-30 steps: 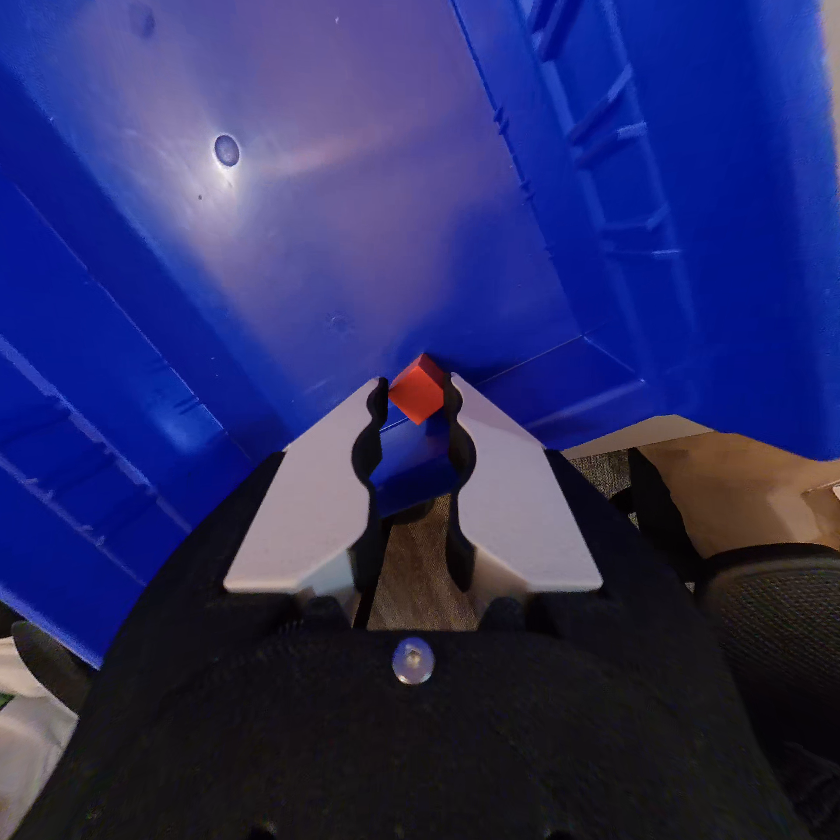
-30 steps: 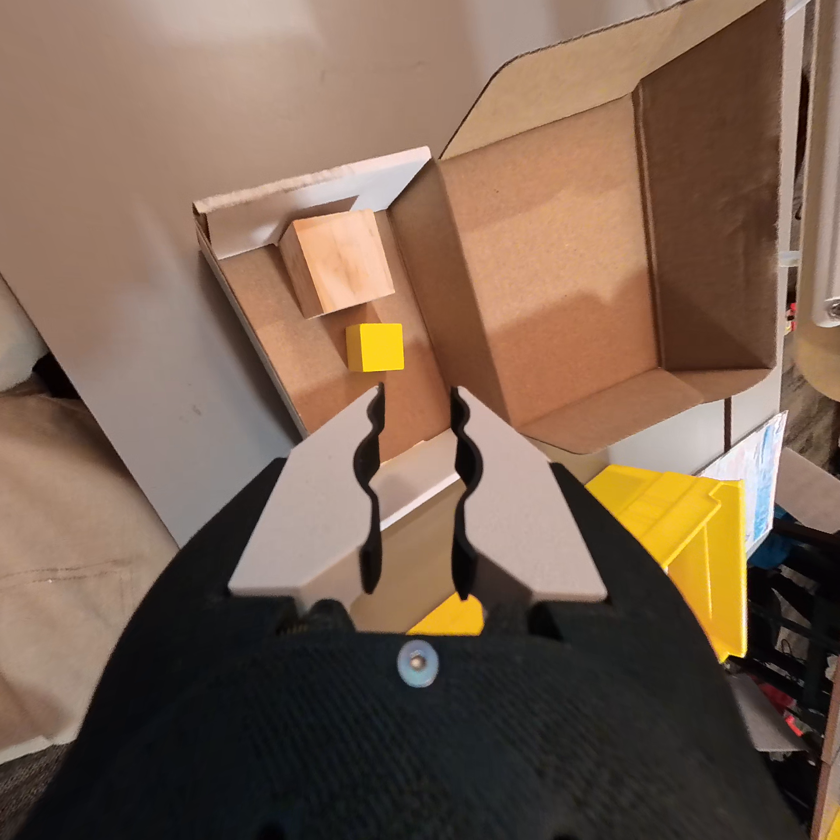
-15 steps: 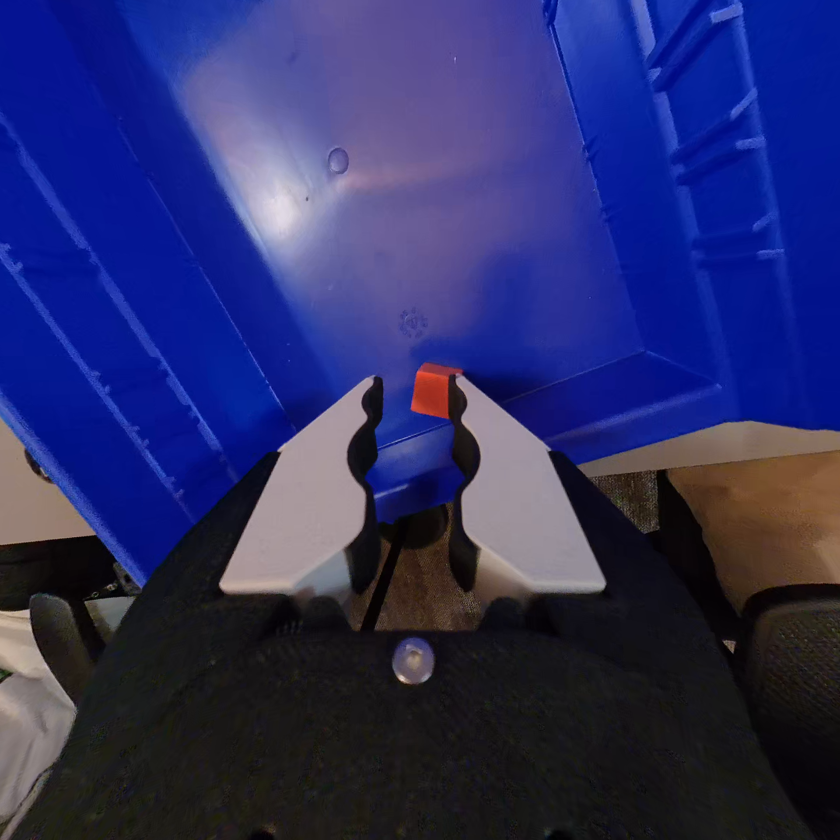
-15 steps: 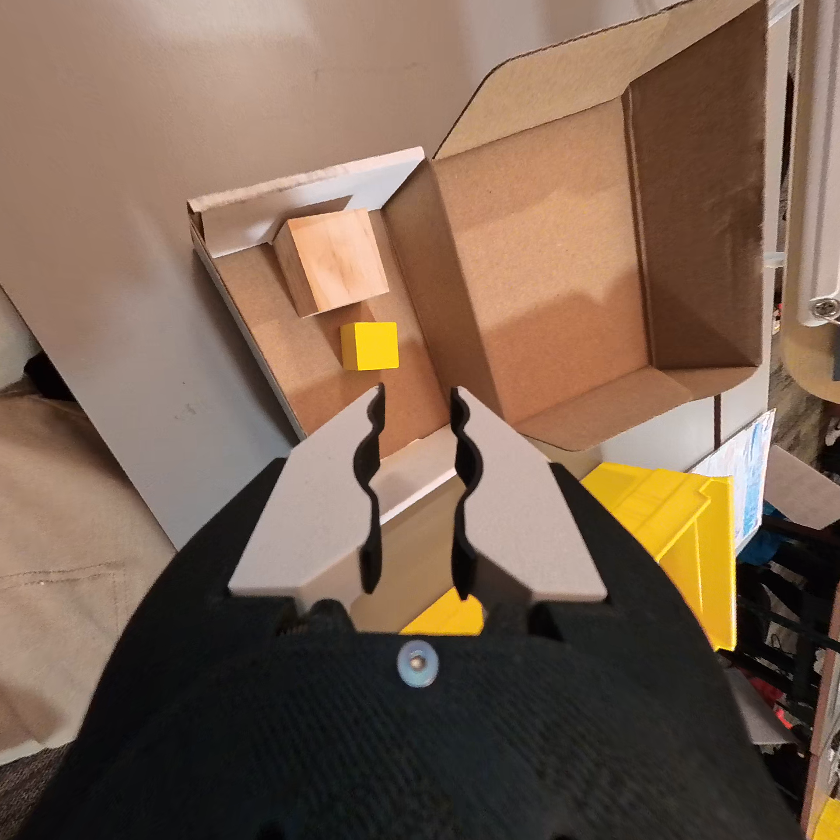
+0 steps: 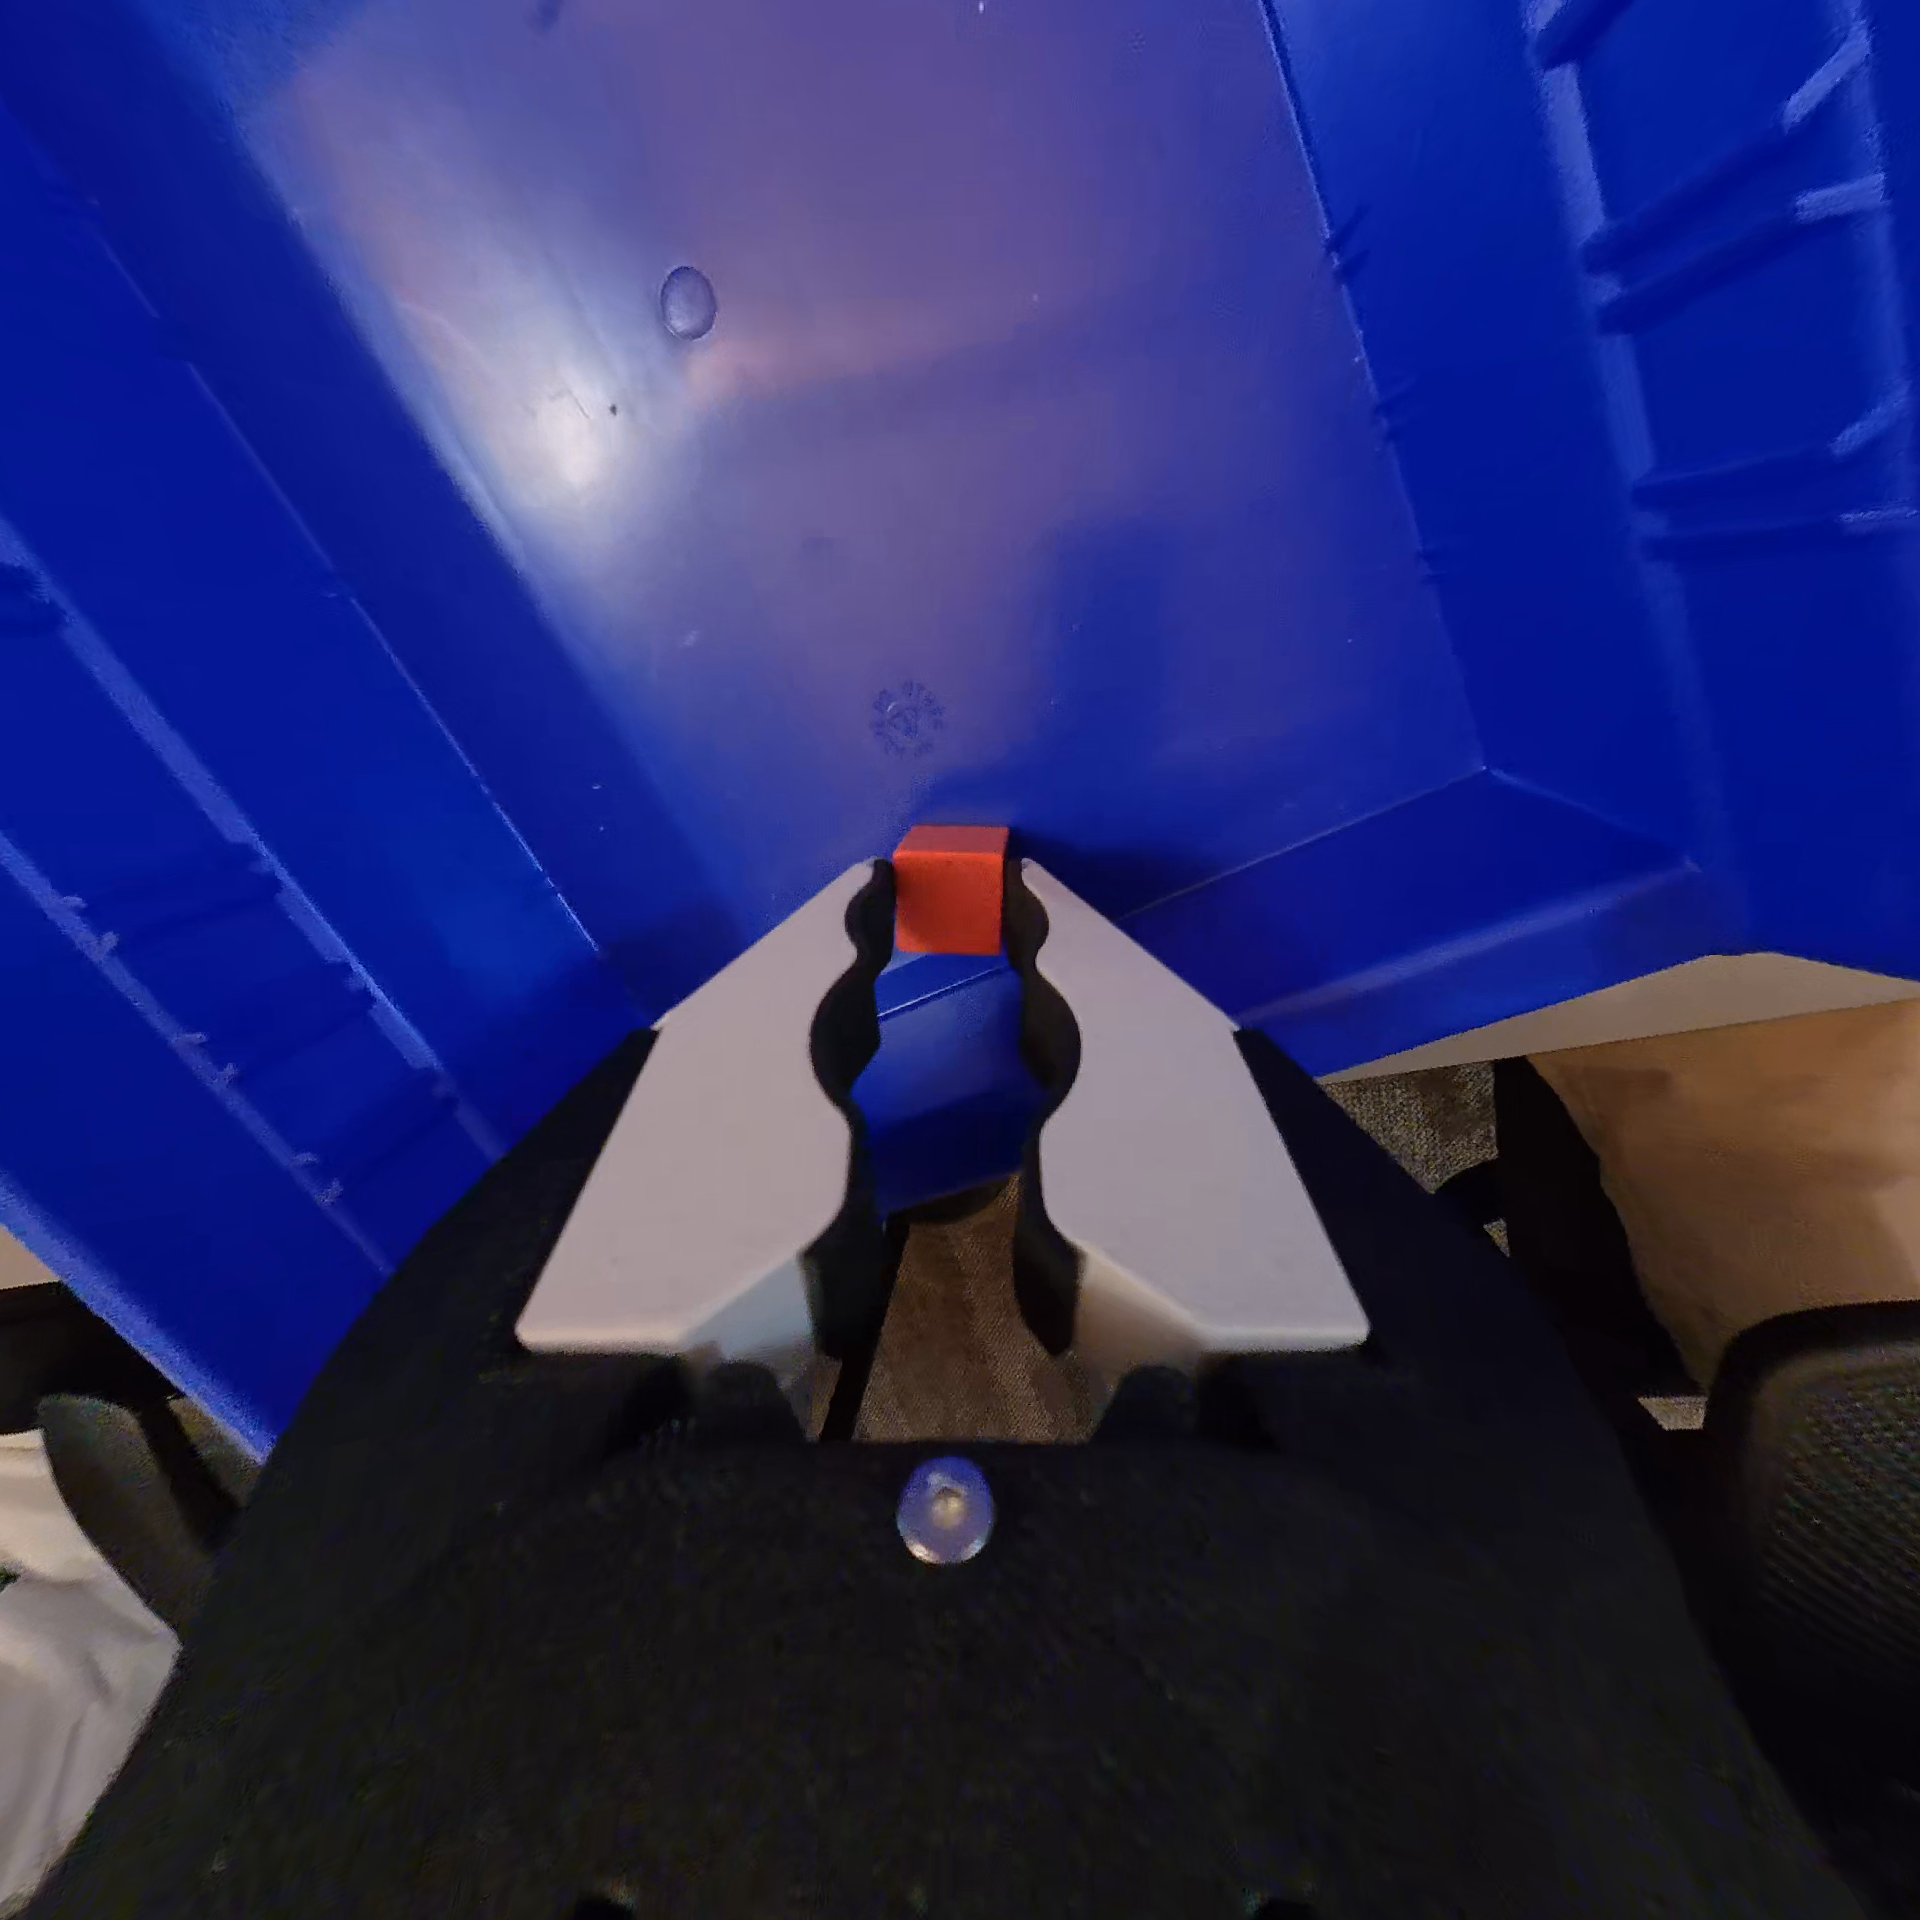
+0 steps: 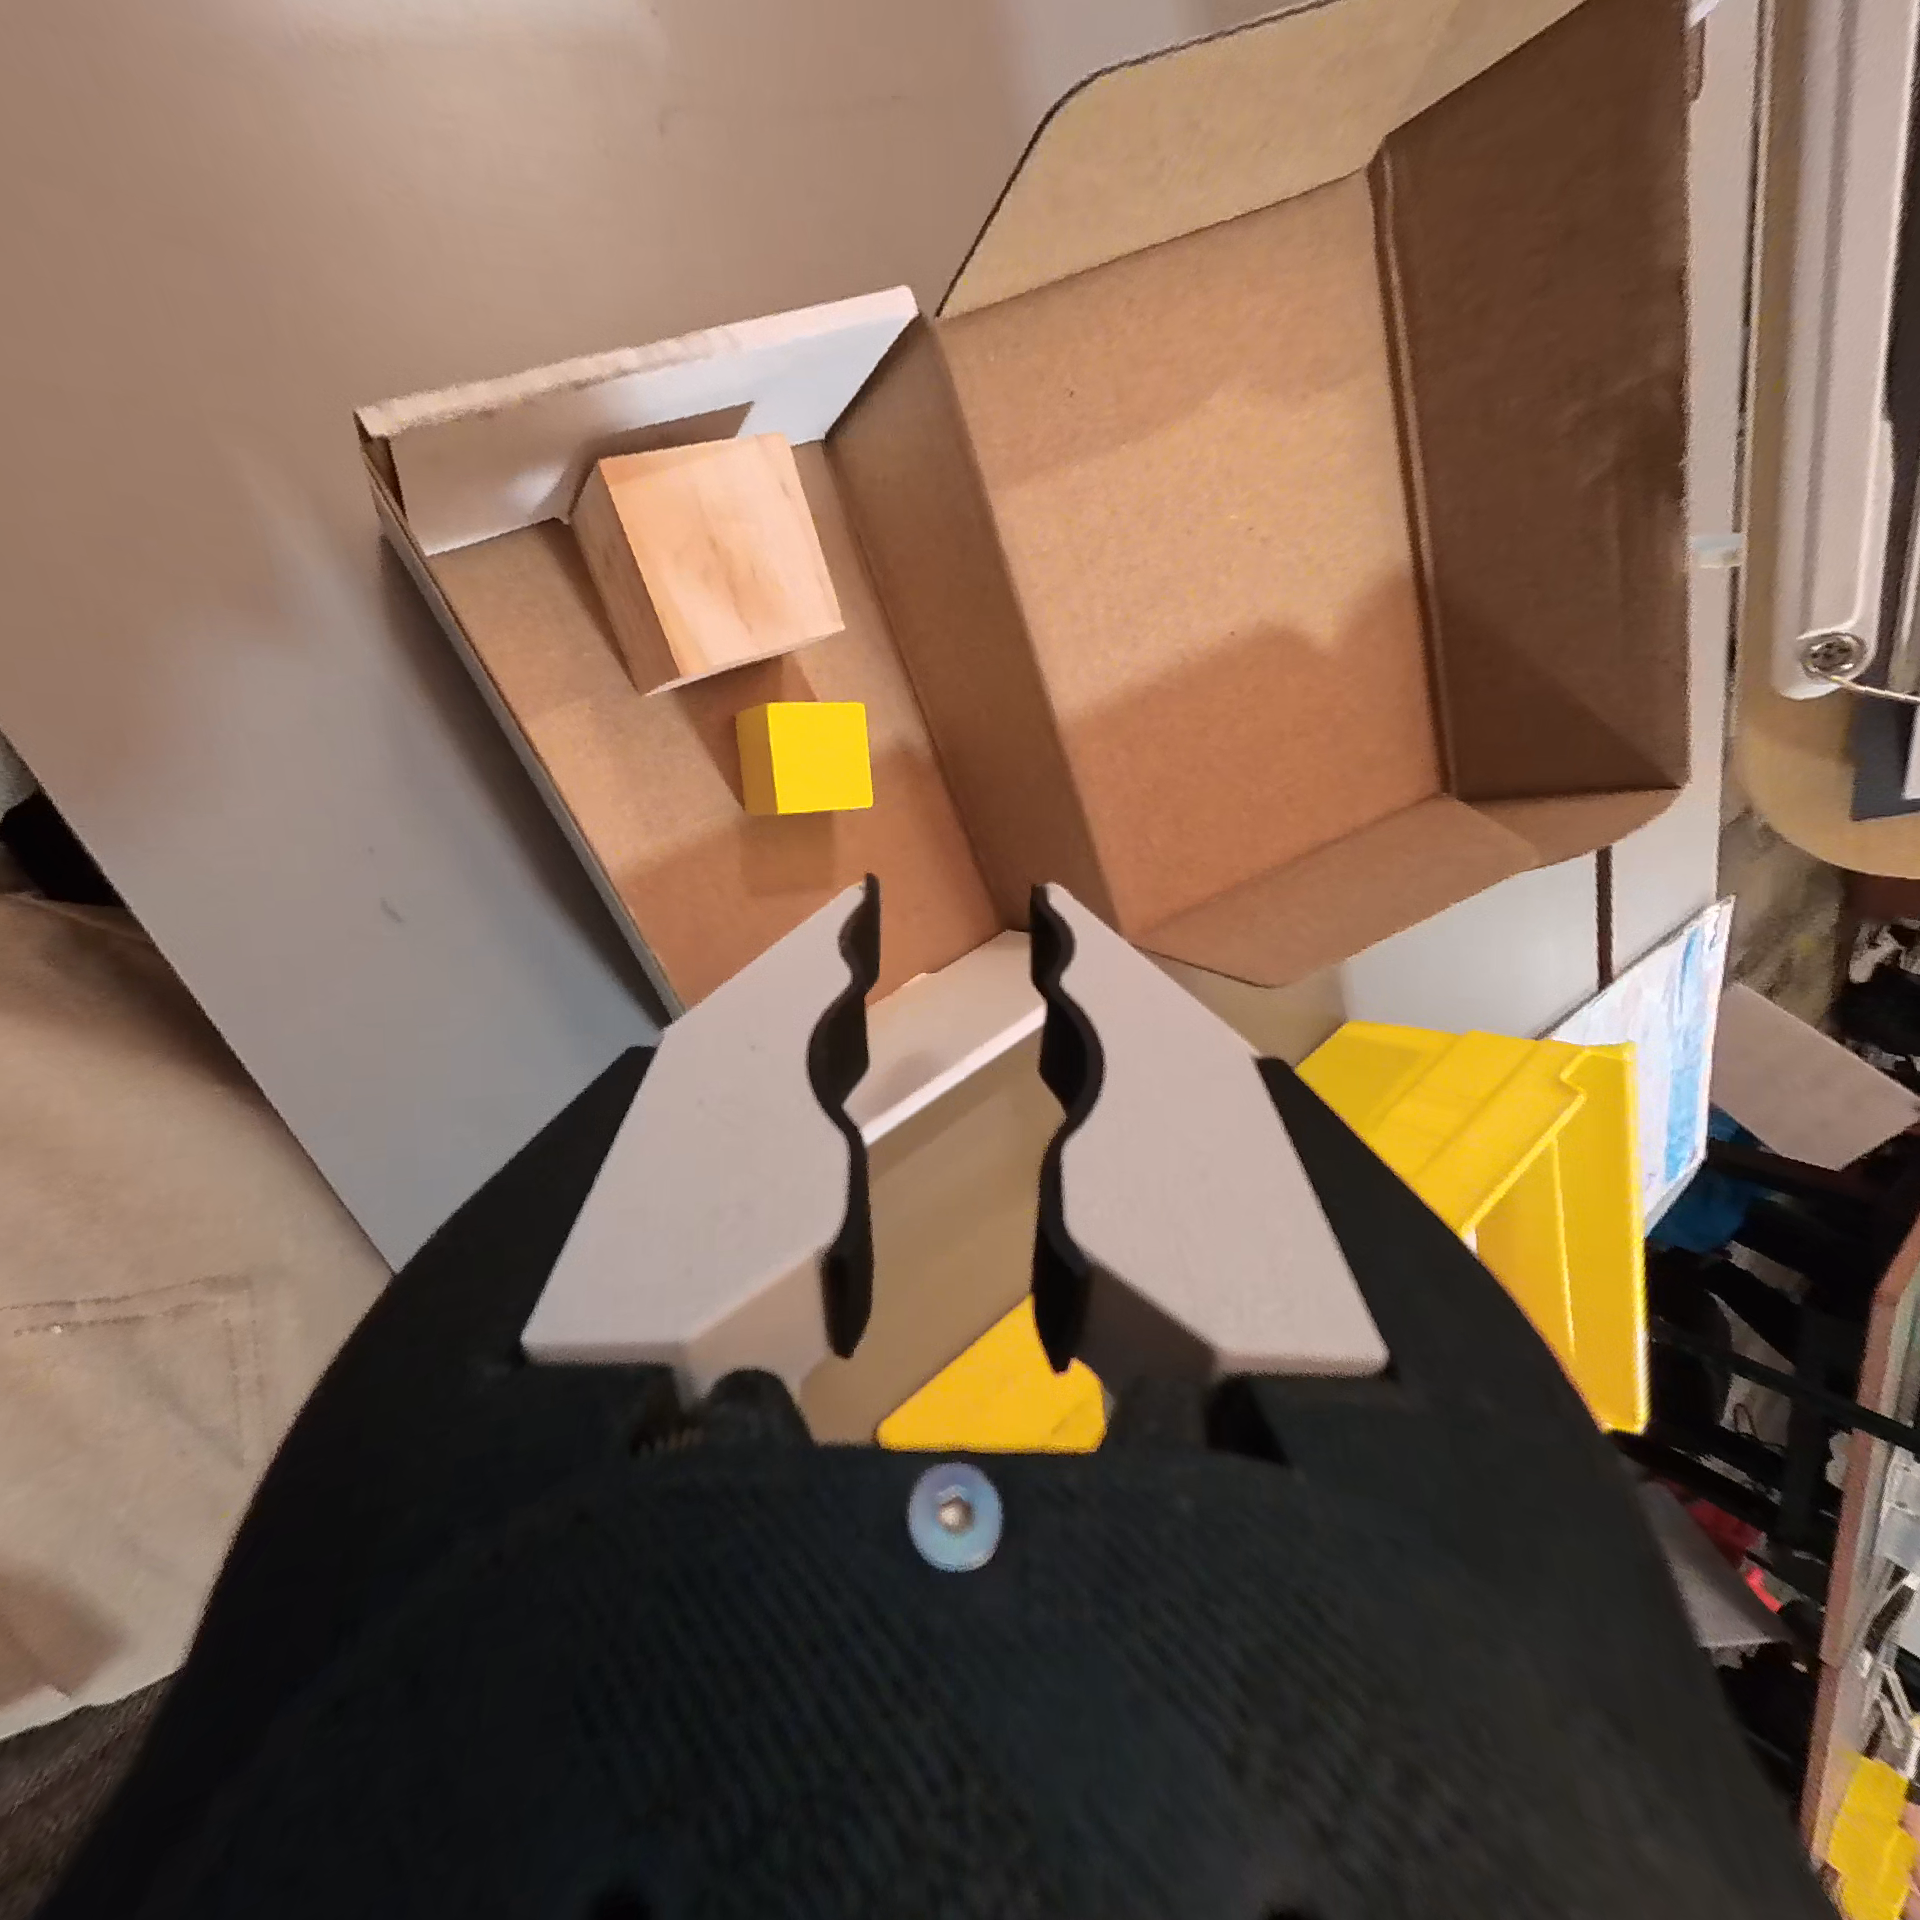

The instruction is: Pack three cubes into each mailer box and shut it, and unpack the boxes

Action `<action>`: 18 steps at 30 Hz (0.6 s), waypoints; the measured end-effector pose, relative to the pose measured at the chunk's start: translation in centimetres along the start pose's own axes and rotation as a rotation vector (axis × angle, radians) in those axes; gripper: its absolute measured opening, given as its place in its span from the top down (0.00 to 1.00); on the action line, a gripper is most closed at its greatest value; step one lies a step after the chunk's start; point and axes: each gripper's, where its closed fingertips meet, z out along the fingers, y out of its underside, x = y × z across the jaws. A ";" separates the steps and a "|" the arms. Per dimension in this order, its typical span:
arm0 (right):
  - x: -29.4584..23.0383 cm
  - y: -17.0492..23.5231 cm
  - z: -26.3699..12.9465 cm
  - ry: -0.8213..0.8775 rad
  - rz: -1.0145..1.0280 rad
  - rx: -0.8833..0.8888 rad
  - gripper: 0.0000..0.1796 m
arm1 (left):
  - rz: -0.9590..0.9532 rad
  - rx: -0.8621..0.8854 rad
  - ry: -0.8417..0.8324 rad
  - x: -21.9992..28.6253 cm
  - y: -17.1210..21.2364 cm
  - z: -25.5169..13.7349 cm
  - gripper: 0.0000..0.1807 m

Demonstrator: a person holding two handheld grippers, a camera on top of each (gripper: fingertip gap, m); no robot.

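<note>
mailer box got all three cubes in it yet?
No: the open mailer box holds only two, a wooden cube and a yellow cube.

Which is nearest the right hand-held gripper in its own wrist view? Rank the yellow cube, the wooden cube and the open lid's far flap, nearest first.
From the right hand-held gripper:
1. Yellow cube, just ahead of the fingertips, slightly left, on the box floor.
2. Wooden cube, beyond the yellow cube, in the box's far left corner.
3. Lid's far flap, far right, at the open lid's outer edge.
</note>
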 end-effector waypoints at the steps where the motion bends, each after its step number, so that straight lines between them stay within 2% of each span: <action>1: 0.1 0.0 -0.1 0.004 0.000 0.002 0.85 | 0.005 -0.004 -0.008 -0.1 0.0 0.0 0.88; 5: 0.6 -0.1 -0.6 0.020 0.002 0.008 0.85 | 0.053 0.051 -0.054 -0.5 -0.9 -0.9 0.88; 10: 2.6 1.2 -1.7 0.066 0.050 0.006 0.85 | 0.123 0.351 -0.062 1.5 -5.0 -7.9 0.89; 14: 4.5 2.5 -3.2 0.103 0.109 0.022 0.85 | 0.312 0.617 -0.028 7.7 -8.7 -14.9 0.89; 18: 5.4 3.0 -4.7 0.139 0.133 0.041 0.85 | 0.583 0.779 0.042 17.2 -11.2 -19.4 0.89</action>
